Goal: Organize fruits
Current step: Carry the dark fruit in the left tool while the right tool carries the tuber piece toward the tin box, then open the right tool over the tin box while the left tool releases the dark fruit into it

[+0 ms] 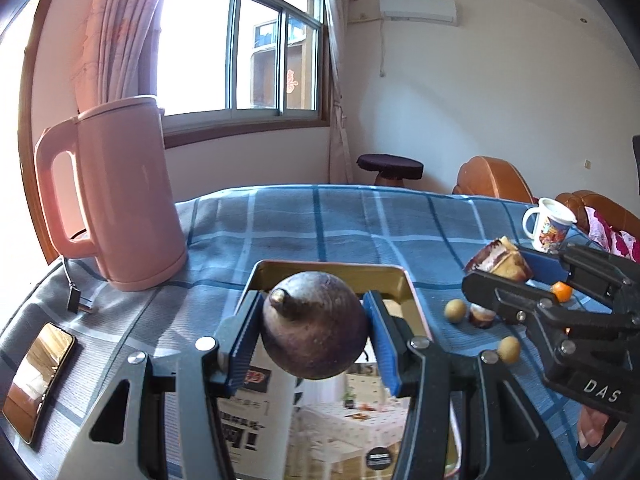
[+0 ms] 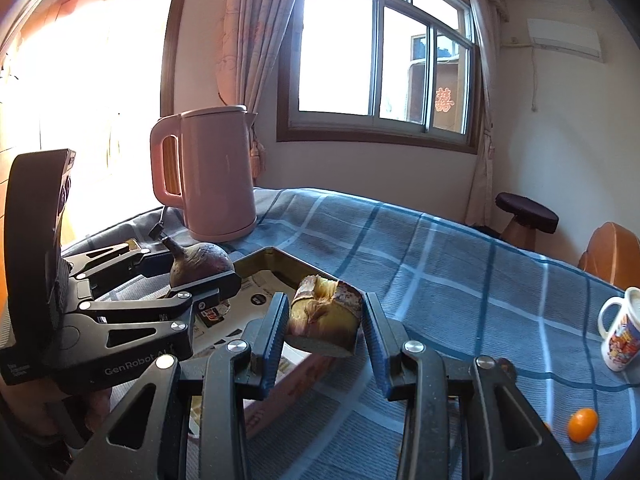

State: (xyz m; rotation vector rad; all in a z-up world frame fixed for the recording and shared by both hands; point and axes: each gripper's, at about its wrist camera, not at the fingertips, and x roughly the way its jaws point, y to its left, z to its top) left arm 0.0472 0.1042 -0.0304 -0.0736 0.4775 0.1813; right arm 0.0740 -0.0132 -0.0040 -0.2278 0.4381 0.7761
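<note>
My left gripper [image 1: 314, 340] is shut on a round dark purple fruit [image 1: 314, 330] with a stem nub, held above a shallow gold tin tray [image 1: 328, 266]. It also shows in the right wrist view [image 2: 200, 262]. My right gripper [image 2: 326, 330] is shut on a cut yellow fruit piece [image 2: 326, 314] with purple skin, held over the tray's right rim [image 2: 316, 268]; the piece shows in the left wrist view [image 1: 500, 260]. Two small tan round fruits [image 1: 455, 311], a cut purple piece [image 1: 482, 316] and a small orange fruit [image 2: 583, 424] lie on the blue checked cloth.
A pink kettle [image 1: 128, 196] with its cord stands at the back left. A phone [image 1: 38, 380] lies at the left table edge. A printed mug [image 2: 622, 330] stands at the right. Printed paper lines the tray [image 1: 320, 420].
</note>
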